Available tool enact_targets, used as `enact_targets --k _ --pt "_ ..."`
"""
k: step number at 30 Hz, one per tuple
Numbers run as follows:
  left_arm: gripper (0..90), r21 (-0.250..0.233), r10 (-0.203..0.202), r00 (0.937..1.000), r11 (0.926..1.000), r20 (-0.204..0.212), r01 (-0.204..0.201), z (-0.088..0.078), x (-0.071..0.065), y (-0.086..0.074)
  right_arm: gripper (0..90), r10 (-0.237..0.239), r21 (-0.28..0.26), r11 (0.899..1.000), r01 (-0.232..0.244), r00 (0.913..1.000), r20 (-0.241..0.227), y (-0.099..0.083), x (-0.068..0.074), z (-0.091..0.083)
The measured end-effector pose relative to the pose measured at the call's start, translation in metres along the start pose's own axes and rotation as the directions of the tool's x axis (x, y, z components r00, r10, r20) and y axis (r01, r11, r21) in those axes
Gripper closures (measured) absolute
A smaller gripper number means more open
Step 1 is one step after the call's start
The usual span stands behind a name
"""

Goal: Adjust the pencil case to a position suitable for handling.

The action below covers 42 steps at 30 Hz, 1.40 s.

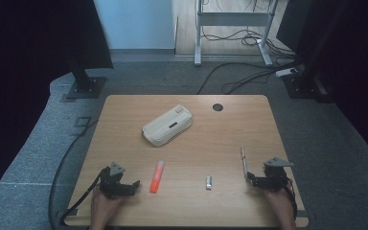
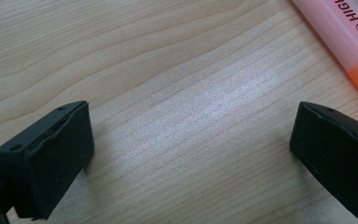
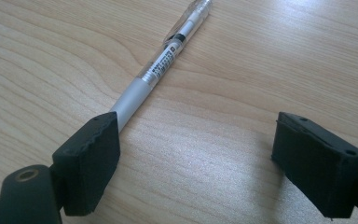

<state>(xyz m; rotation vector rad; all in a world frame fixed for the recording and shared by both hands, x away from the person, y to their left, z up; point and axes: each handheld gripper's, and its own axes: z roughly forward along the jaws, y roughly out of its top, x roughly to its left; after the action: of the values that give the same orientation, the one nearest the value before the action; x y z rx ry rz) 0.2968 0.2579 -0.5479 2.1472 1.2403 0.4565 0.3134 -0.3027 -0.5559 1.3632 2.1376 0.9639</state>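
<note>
Orange highlighter [image 1: 157,176] near the table's [image 1: 124,120] front edge sits just beside the wide-spread left gripper [image 1: 124,188], so straddle it squarely before pinching.

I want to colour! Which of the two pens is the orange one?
The highlighter, lying beside the left gripper. It is short, fat and orange; the other pen, by the right gripper, is thin and silvery.

Between my tongs only the highlighter [image 1: 157,176] and a small cap [image 1: 209,182] interrupt bare bench [image 1: 230,139]; the case [image 1: 167,125] sits farther off.
</note>
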Motion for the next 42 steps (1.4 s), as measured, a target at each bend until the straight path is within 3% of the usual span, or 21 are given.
enact_targets --k 6,8,19,23,27,30,35,42 --pt "0.4 -0.007 0.019 0.9997 0.9998 0.016 -0.019 -0.001 0.000 0.000 14.8 -0.001 -0.001 1.000 0.001 1.0000 -0.001 0.000 0.000 0.000" --pt "5.4 -0.017 0.032 0.9990 0.9993 0.029 -0.032 -0.001 0.000 -0.001 14.8 -0.001 -0.001 1.000 0.001 1.0000 -0.001 0.000 0.000 0.000" --pt "0.9 -0.006 0.044 0.9983 0.9990 0.039 -0.043 0.004 0.001 0.004 14.9 -0.001 -0.001 1.000 0.001 1.0000 -0.001 0.000 0.000 0.000" --pt "3.1 -0.008 0.049 0.9979 0.9988 0.043 -0.049 0.003 0.002 0.005 15.0 -0.002 -0.001 1.000 0.002 1.0000 -0.001 0.000 0.000 0.000" --pt "4.9 -0.006 0.033 0.9985 0.9994 0.045 -0.033 0.003 0.006 0.008 15.1 -0.002 -0.001 1.000 0.002 1.0000 -0.001 0.000 0.000 0.000" --pt "6.3 -0.040 0.017 0.9973 0.9991 0.071 -0.014 0.000 0.009 0.011 15.3 -0.002 -0.001 1.000 0.002 1.0000 -0.002 0.000 0.000 0.000" --pt "7.0 -0.053 0.009 0.9972 0.9986 0.074 -0.005 -0.003 0.013 0.013 15.6 -0.003 -0.002 1.000 0.003 1.0000 -0.003 0.000 0.000 0.000" --pt "7.3 -0.039 0.068 0.9964 0.9970 0.051 -0.066 -0.001 0.012 0.028 15.7 -0.001 -0.003 1.000 0.001 1.0000 -0.001 0.000 0.001 0.000"
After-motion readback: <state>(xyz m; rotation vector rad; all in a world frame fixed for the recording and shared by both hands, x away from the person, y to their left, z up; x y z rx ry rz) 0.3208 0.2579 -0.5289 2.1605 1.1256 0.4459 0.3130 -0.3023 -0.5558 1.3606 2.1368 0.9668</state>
